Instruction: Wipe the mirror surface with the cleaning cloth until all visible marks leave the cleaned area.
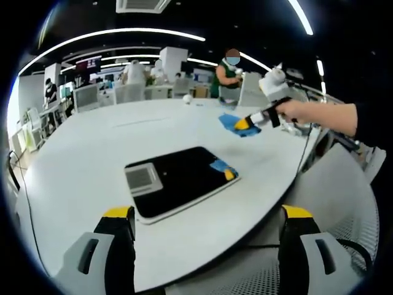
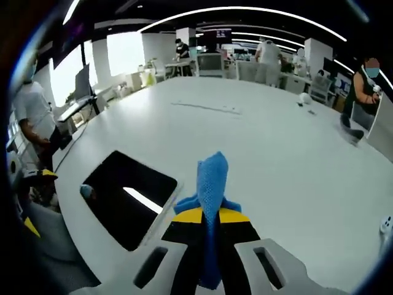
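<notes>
The mirror (image 1: 178, 181) lies flat on the white table (image 1: 92, 147), a dark rectangle in a white frame that reflects the ceiling. My left gripper (image 1: 207, 215) hangs over the table's near edge in front of it, jaws wide apart and empty. My right gripper (image 1: 249, 123), held by a hand, hovers beyond the mirror's far right corner, shut on a blue cleaning cloth (image 1: 232, 123). In the right gripper view the cloth (image 2: 212, 178) sticks up between the shut jaws of the right gripper (image 2: 210, 215), with the mirror (image 2: 132, 196) to the lower left. The cloth is not touching the mirror.
The wide white table (image 2: 258, 135) carries a small white object (image 1: 187, 98) and a thin strip (image 2: 206, 107) far off. Desks, monitors and chairs stand beyond it. One person (image 1: 230, 77) stands at the far side, another (image 2: 31, 104) by the table's edge.
</notes>
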